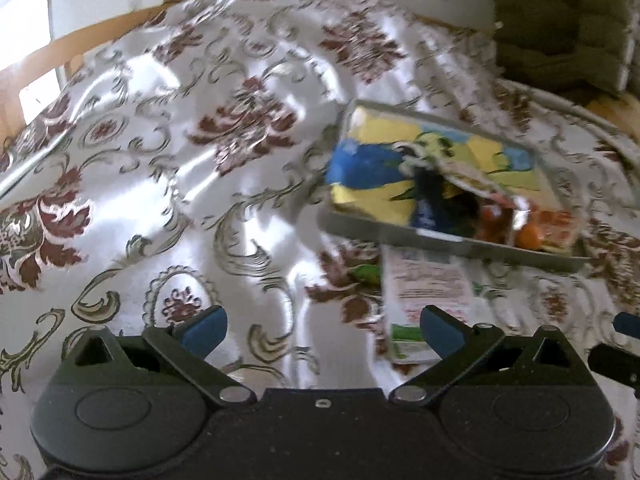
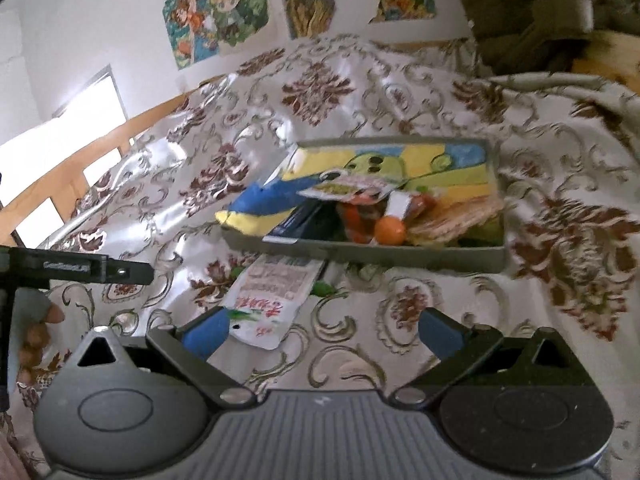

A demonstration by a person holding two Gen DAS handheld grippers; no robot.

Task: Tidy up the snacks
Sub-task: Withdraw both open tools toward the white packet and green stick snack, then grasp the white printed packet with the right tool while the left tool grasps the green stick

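Left tool [image 1: 322,330]: yours, wide open, nothing between the blue pads, hovering over the cloth.
Right tool [image 2: 322,330]: wide open too, empty; its left pad [image 2: 208,332] overlaps the pouch's near end in view, contact unclear.
Worktop [image 2: 560,160]: one, covered by a glossy white cloth with maroon flowers and grey-gold scrolls; wrinkled, shiny highlights.
Tray [image 2: 400,254]: one, grey, rectangular, shallow rim, cartoon print in yellow, blue and green on the floor. Sits mid-worktop ahead of both tools.
Snacks in tray: piled at the near right end. One orange ball [image 2: 390,230], round and smooth. One dark blue packet [image 2: 298,220], flat, at the near left of the pile. One flat white-edged packet [image 2: 344,188] lying on top. Red-orange wrappers under it, count not clear from blur.
Pouch [image 2: 268,296]: one, white, flat, soft foil look, red print and green corner; lies on the cloth just in front of the tray, outside it.
Green bit [image 2: 322,289]: one small green piece beside the pouch, by the tray's near rim; blurred, type unclear.
Posters [image 2: 218,12]: two colourful cartoon sheets on the white wall behind.
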